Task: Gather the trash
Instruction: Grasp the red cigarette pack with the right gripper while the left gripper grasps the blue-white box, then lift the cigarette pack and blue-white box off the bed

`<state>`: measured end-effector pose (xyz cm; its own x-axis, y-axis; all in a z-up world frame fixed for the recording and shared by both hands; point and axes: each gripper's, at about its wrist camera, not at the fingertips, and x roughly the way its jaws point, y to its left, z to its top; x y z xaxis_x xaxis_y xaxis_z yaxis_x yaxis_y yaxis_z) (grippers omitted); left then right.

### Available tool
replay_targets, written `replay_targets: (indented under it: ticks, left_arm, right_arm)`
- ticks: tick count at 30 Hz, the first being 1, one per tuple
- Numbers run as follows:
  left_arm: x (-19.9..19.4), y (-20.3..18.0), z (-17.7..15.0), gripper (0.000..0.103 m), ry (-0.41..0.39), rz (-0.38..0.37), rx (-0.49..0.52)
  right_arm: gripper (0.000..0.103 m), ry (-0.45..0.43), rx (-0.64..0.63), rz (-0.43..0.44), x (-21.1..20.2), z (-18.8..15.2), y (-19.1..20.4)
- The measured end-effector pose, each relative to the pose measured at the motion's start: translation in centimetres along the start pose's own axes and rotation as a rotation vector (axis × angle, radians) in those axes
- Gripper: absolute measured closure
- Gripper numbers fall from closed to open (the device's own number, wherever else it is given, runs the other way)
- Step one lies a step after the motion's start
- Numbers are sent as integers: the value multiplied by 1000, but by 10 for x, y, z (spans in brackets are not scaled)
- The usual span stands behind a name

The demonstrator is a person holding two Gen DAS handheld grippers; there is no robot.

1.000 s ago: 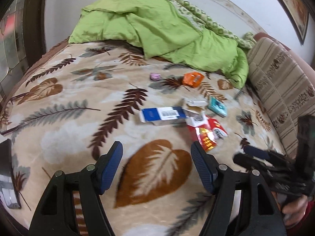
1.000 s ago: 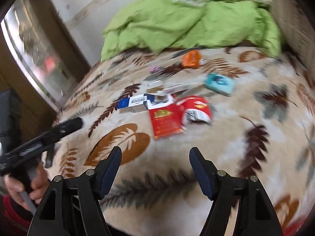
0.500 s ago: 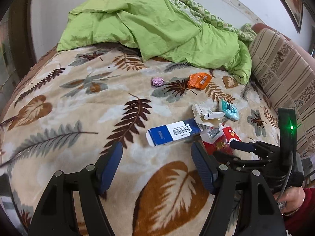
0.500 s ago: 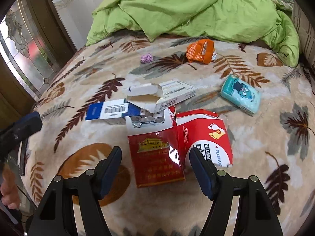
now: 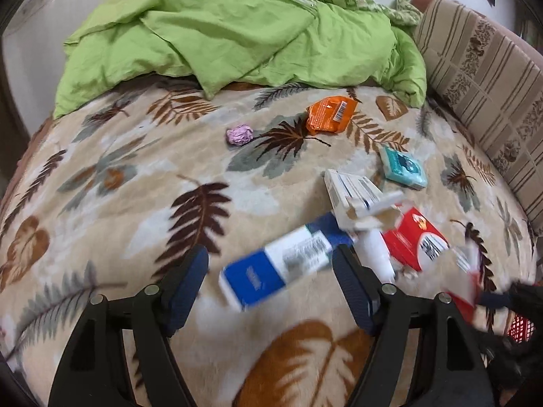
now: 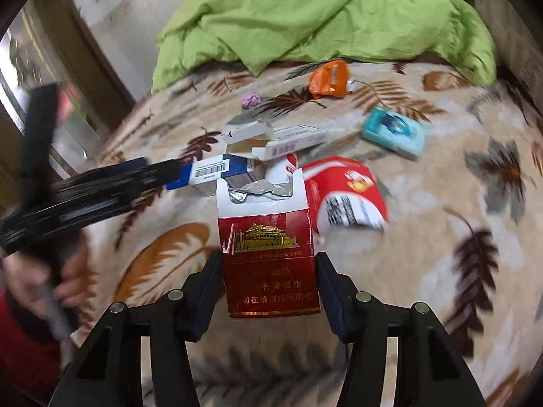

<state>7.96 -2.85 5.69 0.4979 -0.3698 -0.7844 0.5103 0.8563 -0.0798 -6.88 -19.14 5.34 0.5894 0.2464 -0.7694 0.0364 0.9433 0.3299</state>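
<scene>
Soft, even indoor light, strong fisheye bending with dark corners, and motion blur smearing nearer things.

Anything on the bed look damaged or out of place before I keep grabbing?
It is all litter on the leaf-print blanket. The dark red cigarette pack between the right gripper pads, whose jaws have just been closing, gapes open, foil showing. The white carton lies with flaps torn open, leaning on the blue and white box.

Bed covered by leaf-print blanket. Green duvet heaped at 12 o'clock. Scattered centrally: purple wad, orange wrapper, teal packet, white carton, blue-white box, red packs at 3 o'clock.
</scene>
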Motion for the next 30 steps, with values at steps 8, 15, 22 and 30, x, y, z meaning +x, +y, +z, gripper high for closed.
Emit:
replay_targets:
  ticks: [8, 15, 22, 30]
  left_arm:
    - [32, -17, -5, 28, 120, -85, 60]
    - [28, -50, -15, 43, 117, -35, 213]
    - [55, -51, -8, 43, 151, 8, 170]
    - [52, -42, -8, 65, 117, 46, 59]
  right_arm:
    - [45, -69, 136, 56, -24, -21, -24]
    - [45, -85, 174, 95, -22, -19, -29]
    - [45, -100, 215, 120, -24, -21, -38]
    - [45, -112, 211, 117, -25, -20, -38]
